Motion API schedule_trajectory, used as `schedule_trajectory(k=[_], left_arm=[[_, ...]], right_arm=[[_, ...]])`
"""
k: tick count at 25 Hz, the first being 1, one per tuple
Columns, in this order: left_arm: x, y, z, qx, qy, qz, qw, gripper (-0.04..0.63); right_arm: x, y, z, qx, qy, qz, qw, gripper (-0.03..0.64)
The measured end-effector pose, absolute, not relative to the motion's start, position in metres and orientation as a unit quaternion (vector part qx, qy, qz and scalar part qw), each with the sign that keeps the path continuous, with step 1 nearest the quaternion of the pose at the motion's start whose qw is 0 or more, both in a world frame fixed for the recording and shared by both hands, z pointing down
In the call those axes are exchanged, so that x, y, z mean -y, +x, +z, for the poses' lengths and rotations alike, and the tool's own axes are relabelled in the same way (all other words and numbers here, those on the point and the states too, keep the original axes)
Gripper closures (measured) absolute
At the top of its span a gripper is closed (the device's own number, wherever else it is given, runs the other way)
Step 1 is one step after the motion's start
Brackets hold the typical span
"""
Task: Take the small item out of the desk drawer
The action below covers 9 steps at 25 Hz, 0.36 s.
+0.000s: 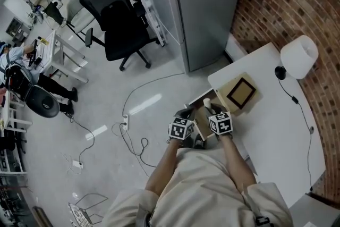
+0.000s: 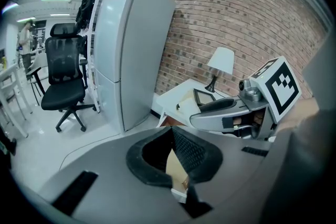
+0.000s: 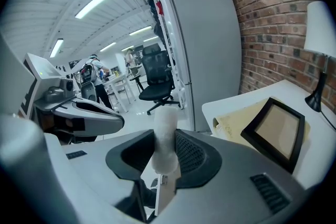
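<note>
Fingers (image 2: 195,150) on my left gripper (image 2: 169,157) stand apart with nothing between them, at the left edge of the open drawer (image 1: 202,124). Open floor (image 1: 106,93) spreads further left. My right gripper (image 3: 166,160) is clamped on the small item (image 3: 165,134), a white fuzzy roll held upright above the drawer. To its right, the desk (image 1: 276,119) carries a picture frame (image 1: 241,93) near its corner.

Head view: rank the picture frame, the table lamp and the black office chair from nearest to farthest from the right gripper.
1. picture frame: on the desk, just beyond the right gripper, which holds the small white item.
2. table lamp: at the desk's far right end.
3. black office chair: on the floor, far off to the left.
</note>
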<state>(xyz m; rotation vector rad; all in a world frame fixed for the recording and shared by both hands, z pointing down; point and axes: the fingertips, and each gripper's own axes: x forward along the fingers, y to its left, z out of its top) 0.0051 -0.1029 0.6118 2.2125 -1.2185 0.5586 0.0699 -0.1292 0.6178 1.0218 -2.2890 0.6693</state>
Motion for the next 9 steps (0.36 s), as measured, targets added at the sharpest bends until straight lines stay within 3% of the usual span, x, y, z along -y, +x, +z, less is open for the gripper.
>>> schedule_trajectory(k=[9], left_arm=[[0.105, -0.007, 0.605, 0.469, 0.809, 0.194, 0.297, 0.578]], right_arm=[[0.129, 0.066, 0.618, 0.852, 0.378, 0.243, 0.271, 0.469]])
